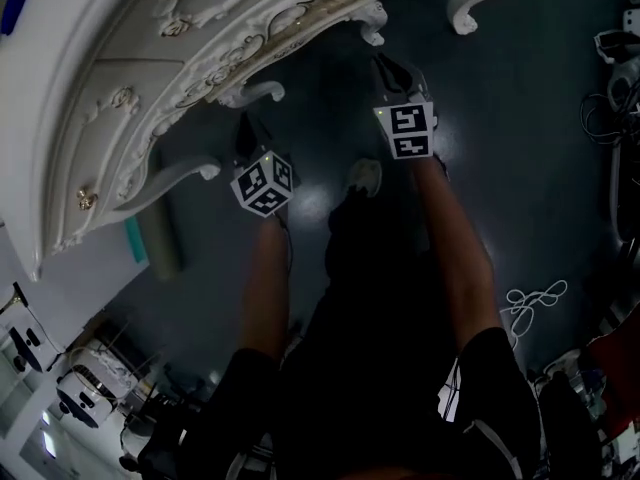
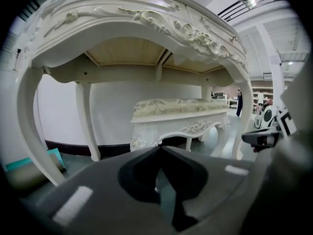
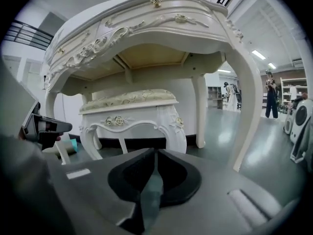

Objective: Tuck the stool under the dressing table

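Observation:
The white carved dressing table (image 1: 150,68) fills the upper left of the head view. Seen from both gripper views, the table (image 2: 137,18) (image 3: 146,23) arches overhead, and the matching white stool (image 2: 181,114) (image 3: 129,111) with a padded floral seat stands beneath it, between its legs. From above, the tabletop hides the stool. My left gripper (image 1: 245,138) hovers over the dark floor just in front of the table, shut with nothing in it (image 2: 159,148). My right gripper (image 1: 390,68) is beside it, also short of the table, its jaws together and holding nothing (image 3: 155,151).
A grey roll with a teal end (image 1: 160,233) lies on the floor by a table leg. A white cable (image 1: 530,303) loops on the floor at right. Equipment (image 1: 615,48) lines the right edge. A person (image 3: 270,99) stands far off.

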### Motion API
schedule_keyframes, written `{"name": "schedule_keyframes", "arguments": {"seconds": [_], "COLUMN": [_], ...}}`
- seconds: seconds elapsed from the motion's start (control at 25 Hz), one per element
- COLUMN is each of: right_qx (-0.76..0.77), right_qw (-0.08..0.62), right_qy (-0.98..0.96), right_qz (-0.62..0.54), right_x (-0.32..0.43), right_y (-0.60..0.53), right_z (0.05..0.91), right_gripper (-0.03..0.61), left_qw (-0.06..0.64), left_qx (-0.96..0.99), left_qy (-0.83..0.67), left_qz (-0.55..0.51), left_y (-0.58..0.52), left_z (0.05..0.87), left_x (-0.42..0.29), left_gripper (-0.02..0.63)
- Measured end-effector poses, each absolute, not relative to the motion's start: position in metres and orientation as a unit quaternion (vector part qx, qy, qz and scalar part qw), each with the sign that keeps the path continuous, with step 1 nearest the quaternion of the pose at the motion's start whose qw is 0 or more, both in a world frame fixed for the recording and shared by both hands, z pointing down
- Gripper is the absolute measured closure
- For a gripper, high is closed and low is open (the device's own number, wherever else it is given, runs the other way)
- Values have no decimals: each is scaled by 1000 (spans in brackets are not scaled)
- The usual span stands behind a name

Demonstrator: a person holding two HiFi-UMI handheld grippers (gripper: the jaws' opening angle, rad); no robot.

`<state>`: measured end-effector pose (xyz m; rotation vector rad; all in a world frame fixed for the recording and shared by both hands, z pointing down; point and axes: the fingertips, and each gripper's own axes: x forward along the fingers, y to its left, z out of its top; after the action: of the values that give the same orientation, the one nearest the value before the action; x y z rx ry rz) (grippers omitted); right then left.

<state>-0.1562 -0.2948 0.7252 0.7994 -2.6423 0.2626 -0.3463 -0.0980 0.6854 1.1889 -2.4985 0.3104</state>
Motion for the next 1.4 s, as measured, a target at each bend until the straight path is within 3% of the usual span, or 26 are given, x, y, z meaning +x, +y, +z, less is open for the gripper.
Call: {"name": "schedule_keyframes", "arguments": {"seconds": [0.12,0.56,1.4], "right_qx": [277,255,267], "right_qw": [204,264,286], "right_qy": [-932,-913,-896], "right_qz": [114,180,207], "right_x": [-153,-122,-49], "right_y": [-280,-229,-166], "right_z": [713,630,480], "right_gripper": [578,580,580], "left_qw": [198,231,250], "left_qx": [427,458,493], "left_qy": [-873,-836,-825], "left_qz": [127,194,116], "left_y": [-91,-69,-44], "left_z": [669,574,426], "left_x": [-337,-291,-185], "left_gripper": [606,606,606]}}
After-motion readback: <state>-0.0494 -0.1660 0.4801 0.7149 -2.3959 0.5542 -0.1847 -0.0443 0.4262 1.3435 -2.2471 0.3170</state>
